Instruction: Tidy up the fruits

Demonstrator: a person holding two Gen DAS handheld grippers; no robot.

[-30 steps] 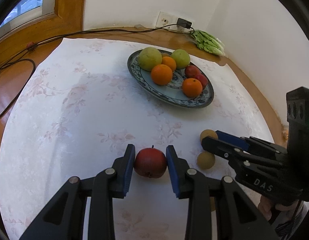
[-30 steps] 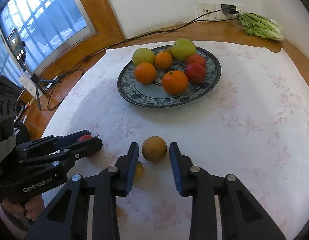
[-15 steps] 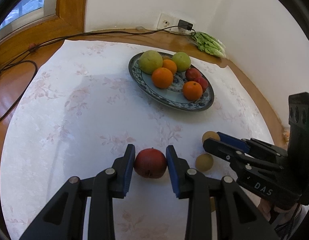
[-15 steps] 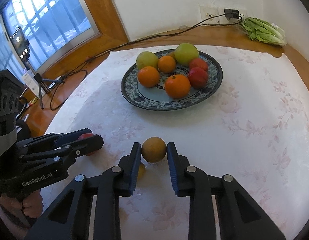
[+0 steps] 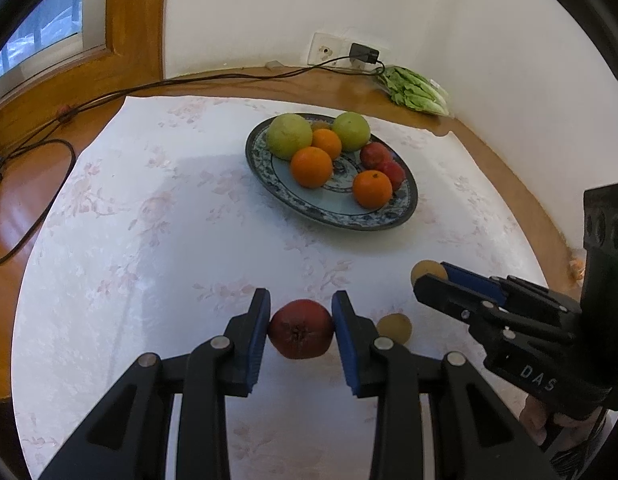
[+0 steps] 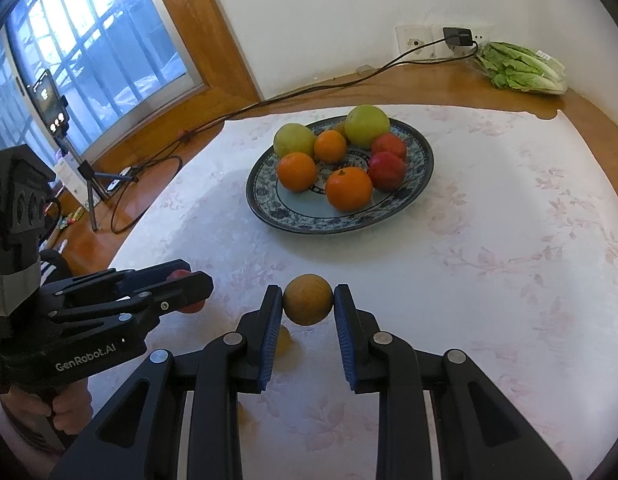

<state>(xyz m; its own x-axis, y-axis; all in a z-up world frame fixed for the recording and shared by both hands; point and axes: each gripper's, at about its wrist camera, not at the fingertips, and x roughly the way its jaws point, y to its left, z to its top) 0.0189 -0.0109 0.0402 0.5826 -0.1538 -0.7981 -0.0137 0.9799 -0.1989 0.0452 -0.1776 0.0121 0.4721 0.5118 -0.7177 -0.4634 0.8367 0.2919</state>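
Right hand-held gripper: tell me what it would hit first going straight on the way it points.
Gripping a brownish round fruit, the right hand-held gripper would probably meet the white tablecloth before the plate; depth is unclear.

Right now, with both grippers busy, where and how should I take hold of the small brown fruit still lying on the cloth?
Take the small brown fruit across its widest middle, coming down from above. It is round, so the sides are alike, but the left gripper, shut on the red apple, stands close beside it. The right gripper holds a second brown fruit, so free one first.
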